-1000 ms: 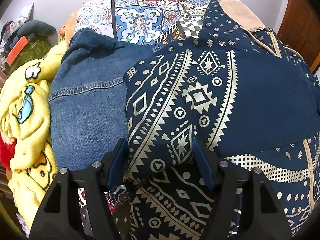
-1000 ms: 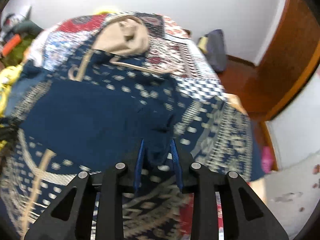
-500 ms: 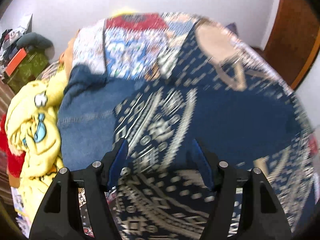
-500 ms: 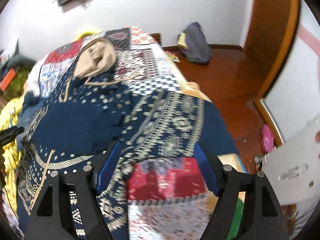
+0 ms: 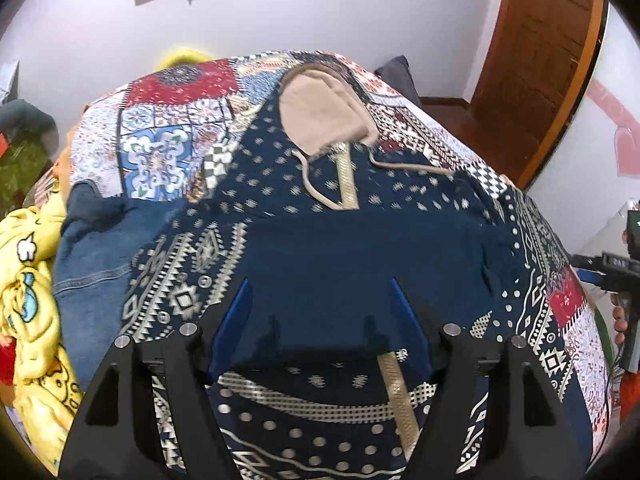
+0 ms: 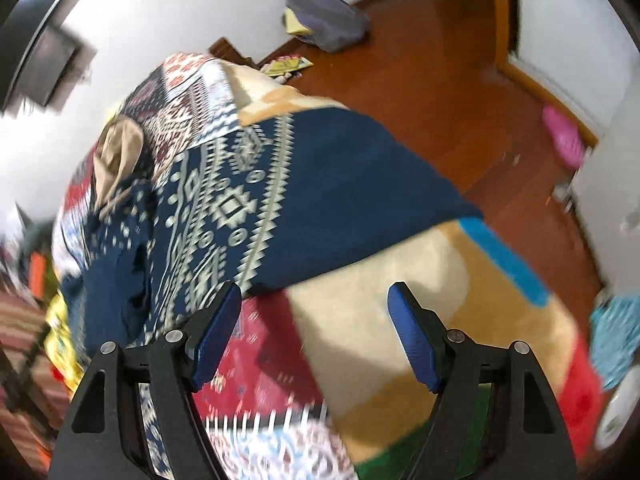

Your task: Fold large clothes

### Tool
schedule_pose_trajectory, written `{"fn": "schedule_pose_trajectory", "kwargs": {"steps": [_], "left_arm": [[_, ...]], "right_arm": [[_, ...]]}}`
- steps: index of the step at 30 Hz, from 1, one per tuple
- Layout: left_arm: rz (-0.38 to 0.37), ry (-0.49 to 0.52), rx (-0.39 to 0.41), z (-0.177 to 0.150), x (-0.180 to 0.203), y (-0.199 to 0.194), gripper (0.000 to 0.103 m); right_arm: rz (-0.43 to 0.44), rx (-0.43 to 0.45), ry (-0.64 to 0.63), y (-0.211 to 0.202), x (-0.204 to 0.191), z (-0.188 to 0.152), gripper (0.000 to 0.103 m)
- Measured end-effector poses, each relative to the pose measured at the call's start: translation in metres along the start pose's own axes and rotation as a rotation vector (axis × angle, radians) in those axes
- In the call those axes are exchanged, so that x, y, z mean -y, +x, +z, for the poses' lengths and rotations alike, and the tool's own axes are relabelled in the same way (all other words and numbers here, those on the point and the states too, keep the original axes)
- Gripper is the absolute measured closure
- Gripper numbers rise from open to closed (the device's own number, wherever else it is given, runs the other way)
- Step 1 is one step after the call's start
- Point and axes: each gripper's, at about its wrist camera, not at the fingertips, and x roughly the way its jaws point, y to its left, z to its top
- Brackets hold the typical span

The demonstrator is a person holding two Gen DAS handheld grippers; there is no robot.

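Left gripper point(image 5: 320, 312): jaws spread wide, empty, above the folded navy panel.
Right gripper point(image 6: 316, 320): jaws apart, empty, over the bed edge.
Hoodie point(image 5: 360, 240): patterned navy, flat on the patchwork bedspread point(image 5: 160, 152), one sleeve point(image 6: 320, 200) hanging over the right side.
Next step, judged: pinch the sleeve cuff, fold inward, align edges.
Hood point(image 5: 324, 112): far end; leave flat.

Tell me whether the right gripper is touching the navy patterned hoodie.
Apart. In the right wrist view the right gripper is open, its fingers holding nothing; the navy patterned hoodie lies beyond the tips, with bedspread showing between them.
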Motion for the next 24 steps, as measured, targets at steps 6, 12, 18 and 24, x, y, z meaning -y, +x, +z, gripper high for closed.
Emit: {"fn": "schedule_pose_trajectory", "kwargs": {"steps": [6,12,18,24], "left_arm": [[0.025,0.043,-0.01,-0.006,0.009,0.013,0.034],[0.061,0.061,-0.003,-0.012,0.005,0.014,0.034],[0.091,0.015,0.018,-0.015,-0.014,0.003,0.034],[0.088,-0.008,0.047,-0.022,-0.027,-0.018,0.034]], "right_arm": [[0.02,0.056,0.064,0.019,0.006,0.015,0.03],[-0.079,0.103,0.017,0.028,-0.007,0.035,0.061],[-0.154,0.217,-0.096,-0.002,-0.038,0.039,0.093],[-0.077,0.363,-0.244,-0.066,-0.099,0.028,0.094]]}}
